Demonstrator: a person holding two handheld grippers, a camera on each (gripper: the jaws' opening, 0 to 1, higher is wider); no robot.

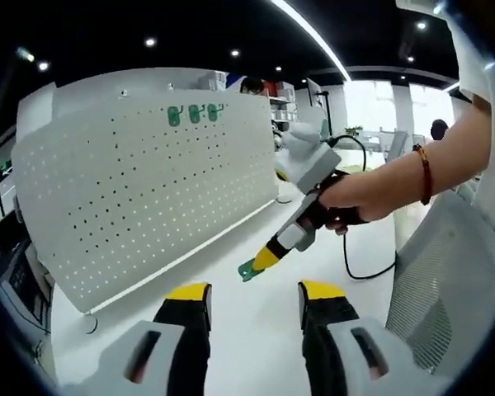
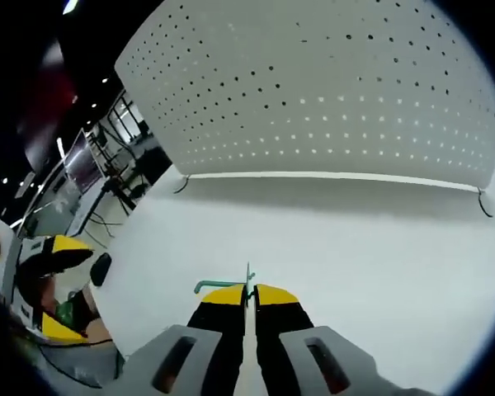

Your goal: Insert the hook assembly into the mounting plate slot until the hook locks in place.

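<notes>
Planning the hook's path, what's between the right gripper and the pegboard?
Bare white table lies between the right gripper, shut on a green hook, and the pegboard, per the right gripper view.

It looked like an open-plan office or lab: ceiling strip lights (image 1: pixel 309 33), shelving (image 1: pixel 280 103) at the back, a mesh chair (image 1: pixel 450 272), one white bench (image 1: pixel 264 330).

Left claw (image 1: pixel 253 294) agape, right claw (image 2: pixel 248 294) clamped

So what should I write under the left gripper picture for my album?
The right gripper carries a green plastic hook toward a white perforated pegboard already holding three green hooks.
</notes>
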